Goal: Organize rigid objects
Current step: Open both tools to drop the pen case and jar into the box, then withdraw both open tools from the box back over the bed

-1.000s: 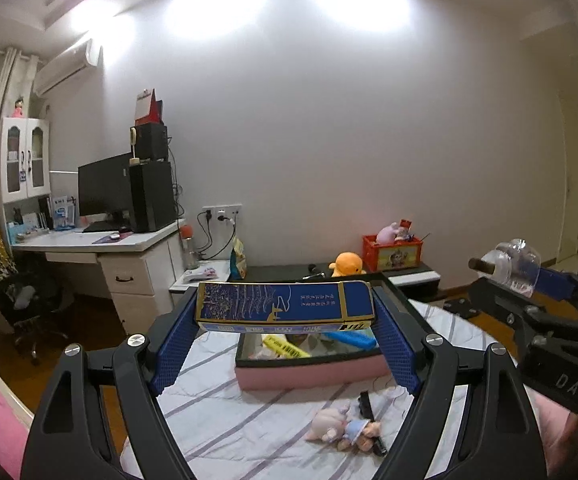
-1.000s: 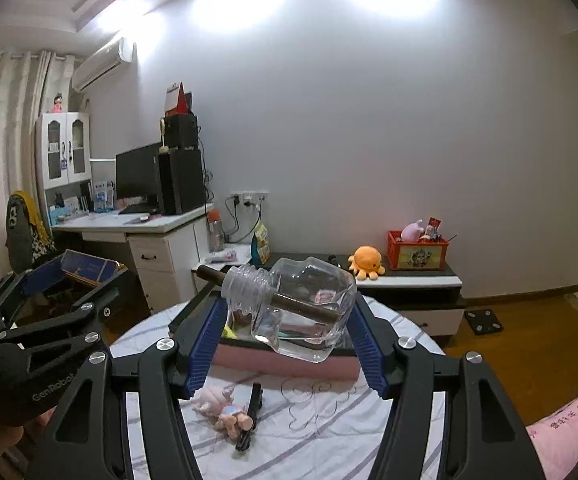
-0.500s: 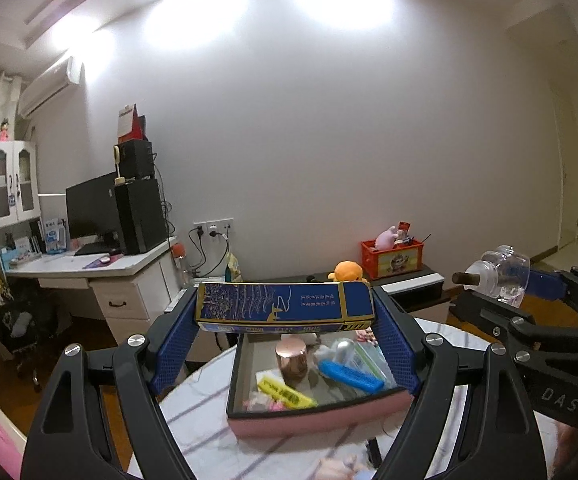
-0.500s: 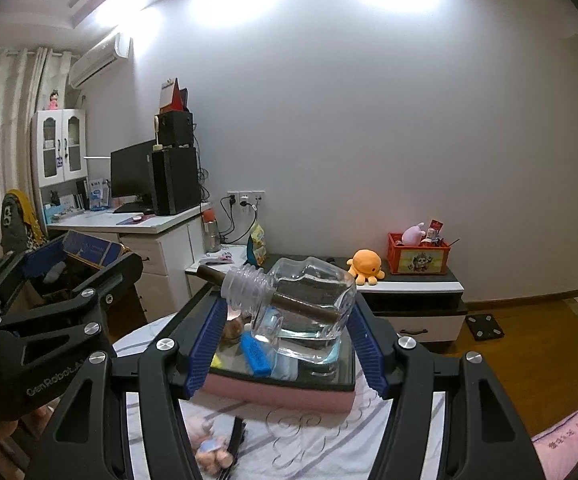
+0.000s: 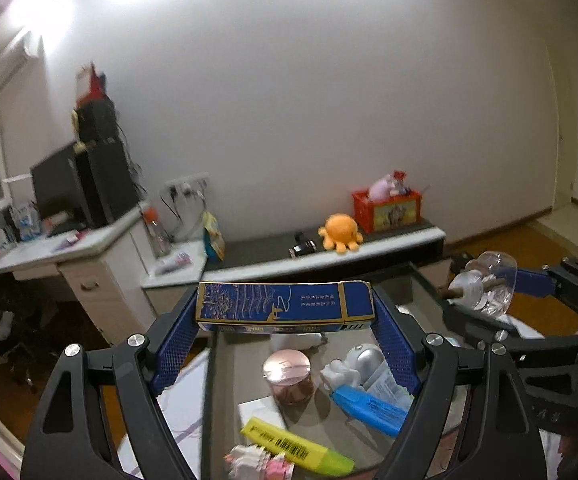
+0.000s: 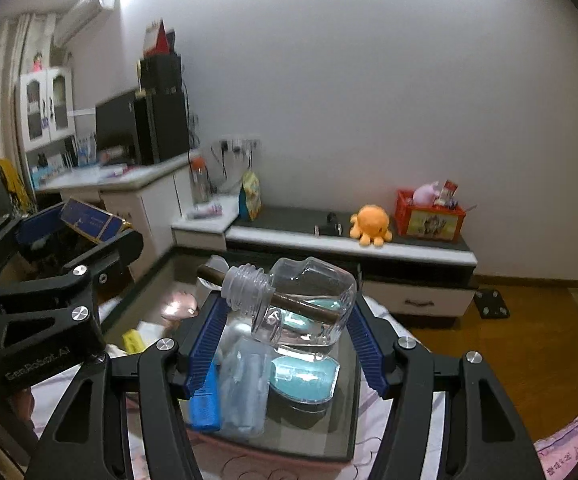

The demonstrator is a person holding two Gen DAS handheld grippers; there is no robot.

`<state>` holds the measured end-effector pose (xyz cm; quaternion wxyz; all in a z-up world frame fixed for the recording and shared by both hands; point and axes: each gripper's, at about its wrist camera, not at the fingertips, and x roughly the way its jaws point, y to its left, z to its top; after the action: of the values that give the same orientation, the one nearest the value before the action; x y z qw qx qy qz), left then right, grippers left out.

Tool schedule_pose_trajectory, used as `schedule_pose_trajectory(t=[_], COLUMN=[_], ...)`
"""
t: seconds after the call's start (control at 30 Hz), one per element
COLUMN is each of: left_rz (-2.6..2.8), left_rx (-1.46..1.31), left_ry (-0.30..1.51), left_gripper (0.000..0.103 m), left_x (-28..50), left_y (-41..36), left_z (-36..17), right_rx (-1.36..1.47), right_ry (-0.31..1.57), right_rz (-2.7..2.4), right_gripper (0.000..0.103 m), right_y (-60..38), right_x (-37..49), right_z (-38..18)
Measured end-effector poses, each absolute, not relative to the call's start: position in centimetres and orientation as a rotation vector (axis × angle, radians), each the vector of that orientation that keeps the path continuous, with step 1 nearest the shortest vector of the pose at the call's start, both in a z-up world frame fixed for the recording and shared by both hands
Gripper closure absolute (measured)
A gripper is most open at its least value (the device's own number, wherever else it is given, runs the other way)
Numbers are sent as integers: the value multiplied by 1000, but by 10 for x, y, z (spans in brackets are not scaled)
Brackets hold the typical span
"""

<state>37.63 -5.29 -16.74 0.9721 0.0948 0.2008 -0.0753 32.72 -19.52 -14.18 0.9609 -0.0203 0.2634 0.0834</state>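
Note:
My left gripper (image 5: 285, 332) is shut on a long blue box with gold print (image 5: 284, 307), held crosswise above the pink-sided storage box (image 5: 209, 400). My right gripper (image 6: 287, 334) is shut on a clear glass bottle (image 6: 301, 304) with a brown stick through its neck, lying sideways over the same storage box (image 6: 345, 432). The bottle (image 5: 485, 286) and right gripper show at the right of the left wrist view. The blue box (image 6: 91, 220) shows at the left of the right wrist view. Inside lie a rose-gold lidded jar (image 5: 289, 376), a blue marker (image 5: 369, 404) and a yellow highlighter (image 5: 297, 446).
A teal pod (image 6: 305, 380) and a clear wrapped item (image 6: 245, 392) also lie in the storage box. The box sits on a white striped cloth (image 5: 181, 404). Behind stand a white desk (image 5: 89, 256) and a low cabinet (image 5: 369, 248) with an orange plush (image 5: 339, 234) and red crate (image 5: 387, 210).
Both grippers have moved forward and a little down with their loads, from short of the storage box to above it. The box's contents now fill the lower part of both views.

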Motion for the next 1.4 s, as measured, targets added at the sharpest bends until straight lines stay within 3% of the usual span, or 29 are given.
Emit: schedule_pose_trajectory(t=[0.27, 0.57, 0.83, 1.0, 1.33, 1.4], left_rz=[-140, -100, -77, -78, -94, -76], left_rx=[244, 295, 281, 245, 181, 169], left_ry=[577, 642, 618, 595, 448, 402], left_gripper=[20, 19, 4, 0, 0, 0], left_x=[433, 454, 453, 442, 361, 338], left_y=[-65, -74, -70, -63, -41, -35], left_z=[-215, -227, -215, -202, -150, -139], right_rx=[-103, -111, -74, -46, -19, -27], right_ry=[692, 778, 756, 712, 580, 536], right_rz=[157, 140, 133, 127, 152, 146], right_gripper=[41, 40, 39, 21, 13, 0], right_y=[-188, -194, -199, -203, -196, -193], right_x=[376, 406, 405, 393, 329, 308], right_z=[-176, -191, -185, -170, -126, -116])
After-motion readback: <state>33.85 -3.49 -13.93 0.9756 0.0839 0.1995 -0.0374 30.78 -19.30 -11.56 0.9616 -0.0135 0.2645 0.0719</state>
